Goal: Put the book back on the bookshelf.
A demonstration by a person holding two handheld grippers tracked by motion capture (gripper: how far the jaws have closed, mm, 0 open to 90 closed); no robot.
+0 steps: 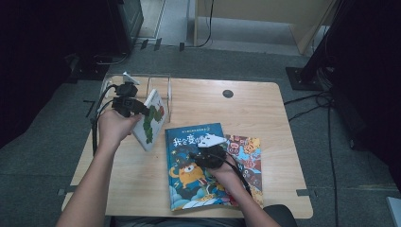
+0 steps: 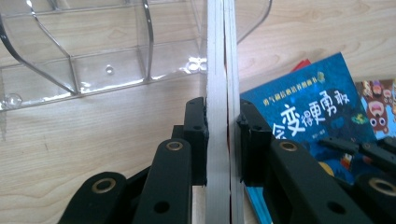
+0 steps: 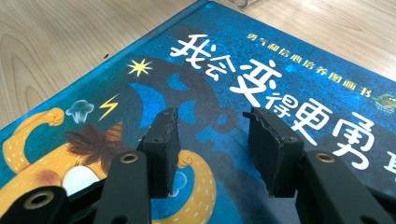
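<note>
L gripper (image 2: 223,135) is clamped on a thin hardcover book (image 1: 150,119), white cover w/ green & red artwork; its black ridged pads press flat on both faces, and in the left gripper view the book shows edge-on as two pale board edges w/ a narrow seam between, running straight up from the jaws. In the high view the book sits tilted off the wooden table (image 1: 265,109), held near its upper left corner, lower corner just above the tabletop. Beyond the jaws, up & left of the book edge, stands a clear plastic rack (image 2: 93,60), glossy, w/ curved dividers & a flat base. To the right of the jaws lies a blue picture book (image 2: 299,116), flat, matte cover w/ white characters. R gripper (image 3: 212,140) has jaws apart, nothing between them, hovering over that blue book's cover above a yellow monster drawing (image 3: 28,149); whether the pads touch the cover can't be told. A red-toned book (image 1: 246,156) lies flat under the blue one's right edge, partly covered. Table is light wood grain, rounded corners.
</note>
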